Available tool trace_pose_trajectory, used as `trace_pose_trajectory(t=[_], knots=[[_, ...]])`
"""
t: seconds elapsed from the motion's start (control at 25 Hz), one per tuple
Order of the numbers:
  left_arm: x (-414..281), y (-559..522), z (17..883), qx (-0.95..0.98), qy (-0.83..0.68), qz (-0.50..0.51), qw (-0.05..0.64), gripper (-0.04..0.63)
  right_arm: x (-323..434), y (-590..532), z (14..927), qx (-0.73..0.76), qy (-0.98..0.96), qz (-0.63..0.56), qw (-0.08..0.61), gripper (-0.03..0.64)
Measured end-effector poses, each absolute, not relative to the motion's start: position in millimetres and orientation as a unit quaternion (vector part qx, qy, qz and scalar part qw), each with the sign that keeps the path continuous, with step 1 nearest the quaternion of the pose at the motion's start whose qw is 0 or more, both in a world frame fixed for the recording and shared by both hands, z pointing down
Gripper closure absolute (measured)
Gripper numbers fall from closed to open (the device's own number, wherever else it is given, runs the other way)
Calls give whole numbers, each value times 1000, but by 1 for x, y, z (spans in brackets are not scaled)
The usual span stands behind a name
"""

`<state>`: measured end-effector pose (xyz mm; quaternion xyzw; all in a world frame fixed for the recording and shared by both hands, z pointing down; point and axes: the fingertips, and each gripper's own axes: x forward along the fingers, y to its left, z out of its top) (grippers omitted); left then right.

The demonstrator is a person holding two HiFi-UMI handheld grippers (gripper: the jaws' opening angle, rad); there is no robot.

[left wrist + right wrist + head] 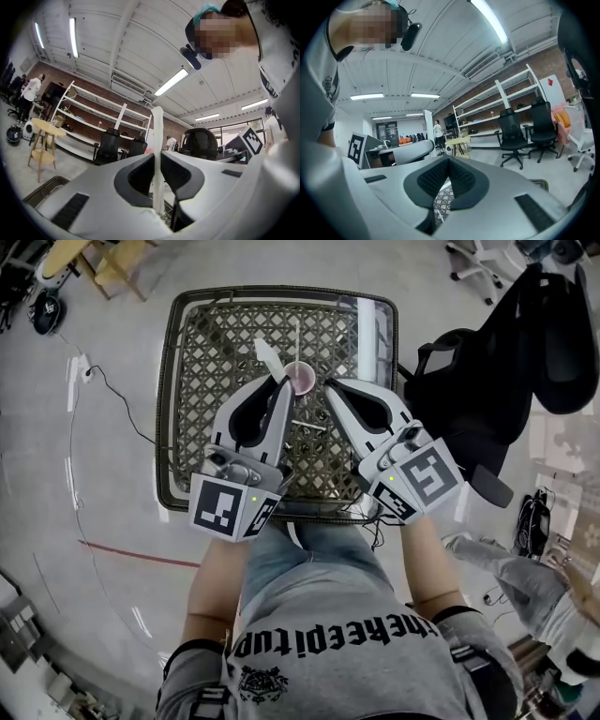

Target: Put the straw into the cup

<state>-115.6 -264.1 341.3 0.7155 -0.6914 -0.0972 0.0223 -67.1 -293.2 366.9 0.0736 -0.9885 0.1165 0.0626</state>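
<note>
— Gripping anything with the left gripper (280, 382)?
— Pinching the straw (267, 356) between fingers pressed tight on it, with its white end poking out past the tips towards 11 o'clock.
— And over at the right gripper (329, 386)?
— Clenched on nothing, closed tip to tip, showing only table lattice through the gap behind.
— Sitting where, against the cup (298, 377)?
— Flanking it on the wicker table (202, 399): left tips just beside at 9 o'clock, right tips near at 3 o'clock. Keeping the straw outside the cup, at its 10 o'clock. Lying at 6 o'clock, between both grippers, a thin white stick (309, 426).
</note>
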Motion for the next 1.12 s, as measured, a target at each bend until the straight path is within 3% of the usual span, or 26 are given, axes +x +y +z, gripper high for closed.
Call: trace_pose_trajectory(t=[1.12], knots=[[-133,-313,450,708,-699,-75,66,511,-64,-318,439,87,-977,155,114,607]])
